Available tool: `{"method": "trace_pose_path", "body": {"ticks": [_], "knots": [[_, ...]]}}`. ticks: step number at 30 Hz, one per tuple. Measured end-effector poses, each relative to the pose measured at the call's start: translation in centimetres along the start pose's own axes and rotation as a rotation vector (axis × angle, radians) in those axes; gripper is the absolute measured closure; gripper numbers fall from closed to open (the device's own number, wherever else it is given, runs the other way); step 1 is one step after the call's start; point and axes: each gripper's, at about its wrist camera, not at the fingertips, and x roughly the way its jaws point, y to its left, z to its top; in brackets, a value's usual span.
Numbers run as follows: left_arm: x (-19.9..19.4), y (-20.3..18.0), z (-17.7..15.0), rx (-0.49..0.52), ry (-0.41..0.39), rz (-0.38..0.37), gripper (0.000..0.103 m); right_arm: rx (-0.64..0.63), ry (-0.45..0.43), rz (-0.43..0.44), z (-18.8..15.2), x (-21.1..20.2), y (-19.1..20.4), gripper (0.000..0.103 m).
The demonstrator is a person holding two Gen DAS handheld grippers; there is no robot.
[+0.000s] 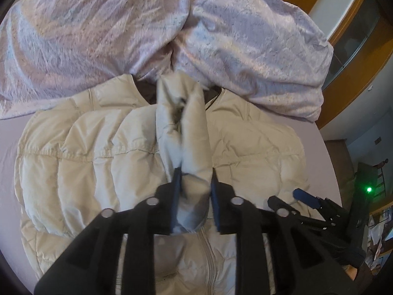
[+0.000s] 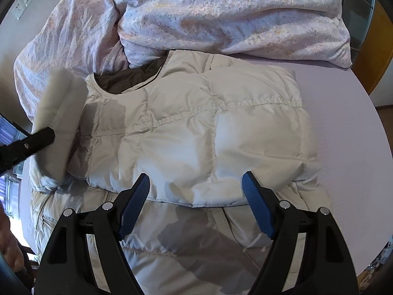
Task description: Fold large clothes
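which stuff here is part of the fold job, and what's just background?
In the job:
- cream puffer jacket spread on the bed
- its sleeve, between the left gripper fingers
- right gripper, open above the jacket

Just lying about:
- floral duvet bunched behind the jacket
- lilac bedsheet
- wall socket
- green light

lilac bed [image 2: 343, 113] under jacket [image 2: 196, 135], duvet [image 2: 221, 12]

Quilted jacket [image 2: 191, 132] — smooth, faintly glossy cloth
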Motion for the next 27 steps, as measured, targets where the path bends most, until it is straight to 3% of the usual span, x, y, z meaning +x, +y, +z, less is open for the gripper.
{"method": "trace_pose_path", "body": {"ticks": [4,7,11,15,22,27], "knots": [[-0.6,0.2,0.0,0.006,-0.023,0.029,0.061,-0.008,-0.007,0.016,0.2,0.0,0.3,0.024],[-1.1,0.7,0.0,0.004,-0.032,0.05,0.059,-0.026,-0.026,0.049,0.5,-0.4,1.2,0.028],[-1.7,2.3,-0.2,-0.017,-0.033,0.085,0.058,-0.053,-0.05,0.114,1.2,-1.0,3.0,0.05],[-2.4,4.2,-0.9,-0.035,-0.035,0.123,0.056,-0.109,-0.064,0.18,1.7,-1.2,5.8,0.064],[-3.7,7.5,-1.9,-0.081,-0.032,0.171,0.055,-0.18,-0.021,0.231,2.5,0.0,10.5,0.07],[-4.2,9.0,-2.4,-0.097,-0.029,0.19,0.054,-0.184,0.021,0.211,2.5,1.4,11.6,0.07]]}}
